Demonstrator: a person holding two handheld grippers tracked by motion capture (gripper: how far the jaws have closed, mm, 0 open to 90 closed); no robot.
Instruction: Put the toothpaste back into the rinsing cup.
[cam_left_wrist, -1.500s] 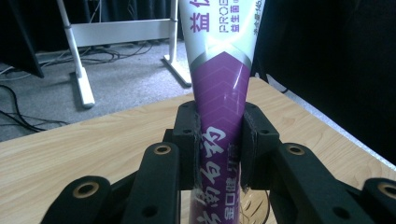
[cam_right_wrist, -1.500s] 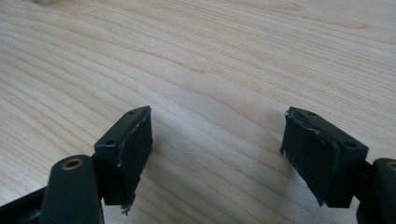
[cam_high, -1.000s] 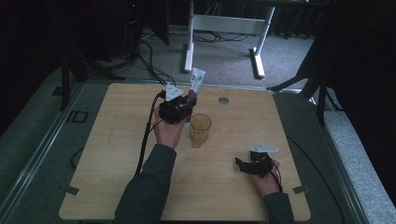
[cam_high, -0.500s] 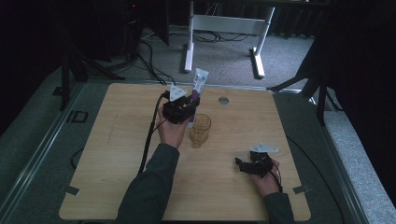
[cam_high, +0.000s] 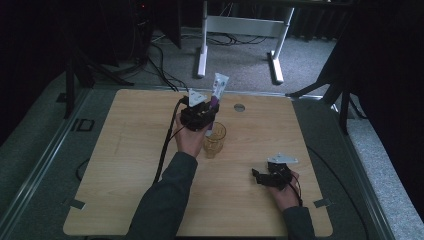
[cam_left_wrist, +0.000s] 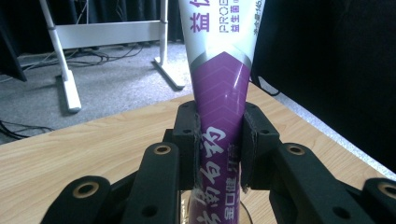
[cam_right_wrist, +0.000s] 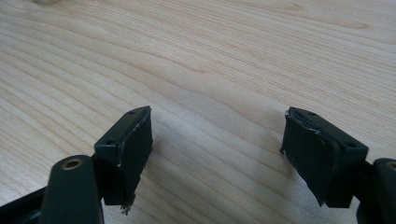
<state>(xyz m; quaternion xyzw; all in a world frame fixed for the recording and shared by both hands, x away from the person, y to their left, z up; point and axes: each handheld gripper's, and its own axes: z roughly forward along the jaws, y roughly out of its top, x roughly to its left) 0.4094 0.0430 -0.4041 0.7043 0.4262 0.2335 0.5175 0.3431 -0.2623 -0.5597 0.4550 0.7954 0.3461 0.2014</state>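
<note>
A purple and white toothpaste tube (cam_left_wrist: 219, 88) stands upright between the jaws of my left gripper (cam_left_wrist: 219, 140), which is shut on its lower part. In the high view the left gripper (cam_high: 199, 116) holds the tube (cam_high: 218, 87) over an amber glass cup (cam_high: 215, 140) at the table's middle, and the tube's lower end reaches down into the cup's mouth. My right gripper (cam_high: 270, 177) rests low at the front right of the table. Its jaws stand wide open over bare wood, with nothing between the right gripper's fingertips (cam_right_wrist: 217, 154).
The wooden table (cam_high: 125, 160) has a small round metal disc (cam_high: 239, 107) near its back edge. Behind the table stands a white frame (cam_high: 240, 30) on grey carpet with cables. A black cable trails from the left gripper along the forearm.
The left gripper has moved slightly right and toward the cup with the tube, bringing the tube's lower end down to the cup's mouth. The right gripper has stayed put.
</note>
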